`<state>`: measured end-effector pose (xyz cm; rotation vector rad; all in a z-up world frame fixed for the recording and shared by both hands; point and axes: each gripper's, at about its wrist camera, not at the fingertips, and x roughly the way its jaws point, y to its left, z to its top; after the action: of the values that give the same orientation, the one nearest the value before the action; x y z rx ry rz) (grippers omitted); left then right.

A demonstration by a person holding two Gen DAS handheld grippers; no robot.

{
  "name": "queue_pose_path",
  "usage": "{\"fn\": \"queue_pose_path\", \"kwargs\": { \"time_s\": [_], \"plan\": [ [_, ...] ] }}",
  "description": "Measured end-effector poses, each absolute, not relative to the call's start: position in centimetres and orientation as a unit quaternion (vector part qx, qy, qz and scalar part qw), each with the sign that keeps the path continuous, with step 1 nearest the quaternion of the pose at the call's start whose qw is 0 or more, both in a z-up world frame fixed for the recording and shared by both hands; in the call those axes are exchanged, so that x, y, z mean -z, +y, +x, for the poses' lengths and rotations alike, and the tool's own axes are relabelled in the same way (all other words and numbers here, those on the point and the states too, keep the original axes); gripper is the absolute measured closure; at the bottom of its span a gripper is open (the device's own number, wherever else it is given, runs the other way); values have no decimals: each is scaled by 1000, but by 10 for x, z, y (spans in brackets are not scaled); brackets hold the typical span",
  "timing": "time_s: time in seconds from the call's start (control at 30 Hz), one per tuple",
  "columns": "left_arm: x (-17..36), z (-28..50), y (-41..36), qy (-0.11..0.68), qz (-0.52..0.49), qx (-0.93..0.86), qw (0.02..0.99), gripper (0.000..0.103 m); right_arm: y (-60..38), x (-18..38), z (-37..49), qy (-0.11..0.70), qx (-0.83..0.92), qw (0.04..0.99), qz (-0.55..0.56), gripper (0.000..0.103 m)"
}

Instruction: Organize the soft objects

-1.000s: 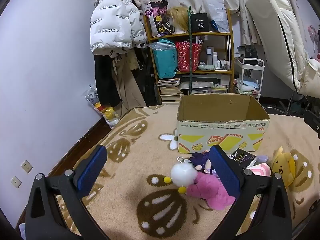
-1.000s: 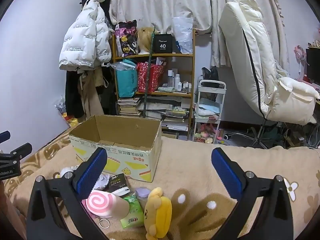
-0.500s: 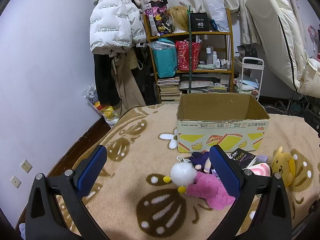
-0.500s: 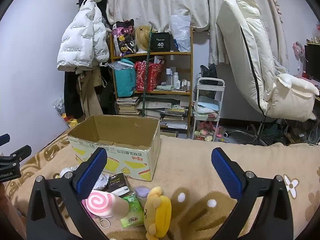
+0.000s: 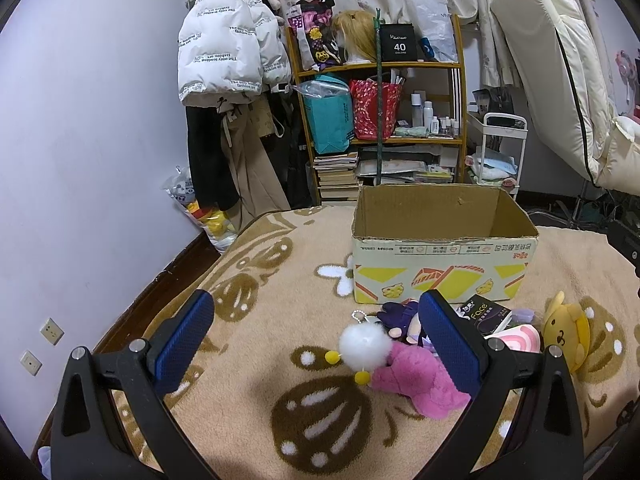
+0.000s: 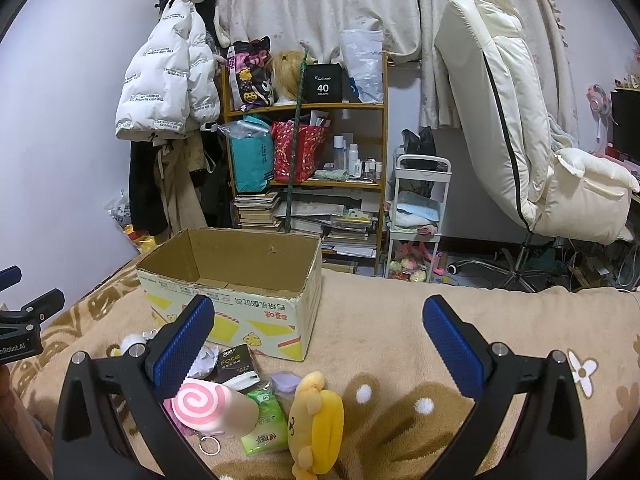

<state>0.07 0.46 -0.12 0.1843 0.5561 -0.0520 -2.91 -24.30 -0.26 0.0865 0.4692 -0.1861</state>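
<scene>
An open cardboard box [image 5: 440, 268] stands on the beige patterned blanket; it also shows in the right wrist view [image 6: 240, 304]. In front of it lie a white pom-pom toy [image 5: 365, 347], a pink plush [image 5: 416, 380], a purple plush [image 5: 400, 314], a yellow plush [image 5: 568, 330] [image 6: 318, 424] and a pink swirl roll [image 6: 212, 404]. My left gripper [image 5: 316, 340] is open and empty above the blanket, left of the toys. My right gripper [image 6: 318, 338] is open and empty above the yellow plush.
A black "Face" packet [image 6: 236, 364], a green tissue pack [image 6: 266, 426] and a small lilac tub [image 6: 285, 382] lie among the toys. Behind the bed stand a cluttered shelf [image 6: 304, 176], a white cart [image 6: 418, 208], hanging coats [image 5: 224, 52] and a cream chair [image 6: 520, 140].
Both grippers have drifted only slightly; the right wrist view has shifted a little. Nothing was grasped and the toys have not moved.
</scene>
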Motion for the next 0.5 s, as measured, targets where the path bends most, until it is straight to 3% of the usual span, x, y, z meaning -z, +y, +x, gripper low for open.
{"fn": "queue_pose_path", "kwargs": {
  "time_s": [0.5],
  "plan": [
    [0, -2, 5, 275, 91, 25, 957, 2, -243, 1, -28, 234, 92, 967, 42, 0]
  ]
}}
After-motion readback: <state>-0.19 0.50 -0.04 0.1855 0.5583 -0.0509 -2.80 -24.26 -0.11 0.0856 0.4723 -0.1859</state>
